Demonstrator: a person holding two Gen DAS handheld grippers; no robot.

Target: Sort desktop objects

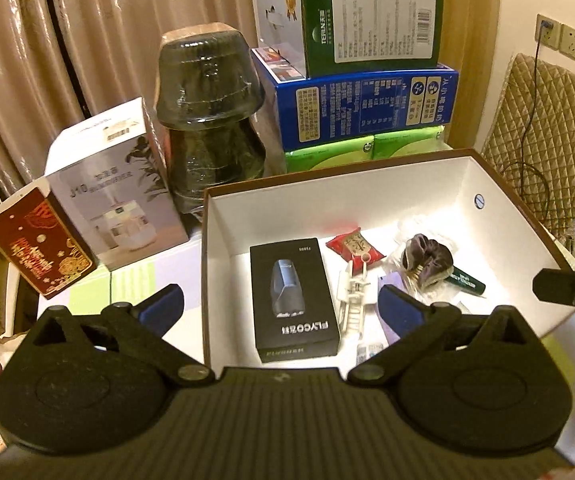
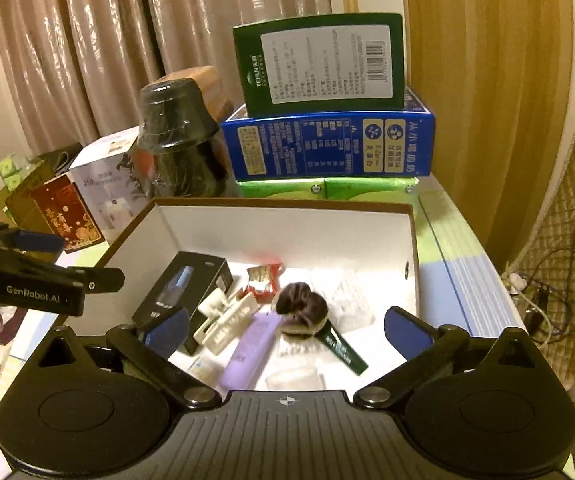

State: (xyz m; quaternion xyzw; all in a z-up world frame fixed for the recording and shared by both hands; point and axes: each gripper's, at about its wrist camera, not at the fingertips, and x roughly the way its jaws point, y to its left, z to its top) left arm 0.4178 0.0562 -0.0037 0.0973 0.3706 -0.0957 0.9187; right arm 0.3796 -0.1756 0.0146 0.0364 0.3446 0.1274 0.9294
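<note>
An open white-lined box (image 1: 223, 216) (image 2: 411, 248) sits on the table and holds a black FLYCO shaver box (image 1: 295, 300) (image 2: 185, 292), a red snack packet (image 1: 353, 246) (image 2: 263, 278), a white clip (image 1: 353, 292) (image 2: 227, 320), a dark brown scrunchie (image 1: 427, 260) (image 2: 299, 306), a purple case (image 2: 249, 350) (image 1: 387, 284) and a green tube (image 1: 467, 280) (image 2: 345, 350). My left gripper (image 1: 281, 308) is open and empty above the box's near edge. My right gripper (image 2: 287, 330) is open and empty above the box's near side. The left gripper also shows at the left of the right wrist view (image 2: 47, 276).
Behind the box stand a wrapped dark stack of bowls (image 1: 211, 112) (image 2: 175, 136), a humidifier carton (image 1: 115, 184), a red gift box (image 1: 39, 248) (image 2: 69, 216), and stacked green (image 1: 371, 24), blue (image 1: 367, 104) and light-green packs. A quilted chair (image 1: 547, 128) and cables are at the right.
</note>
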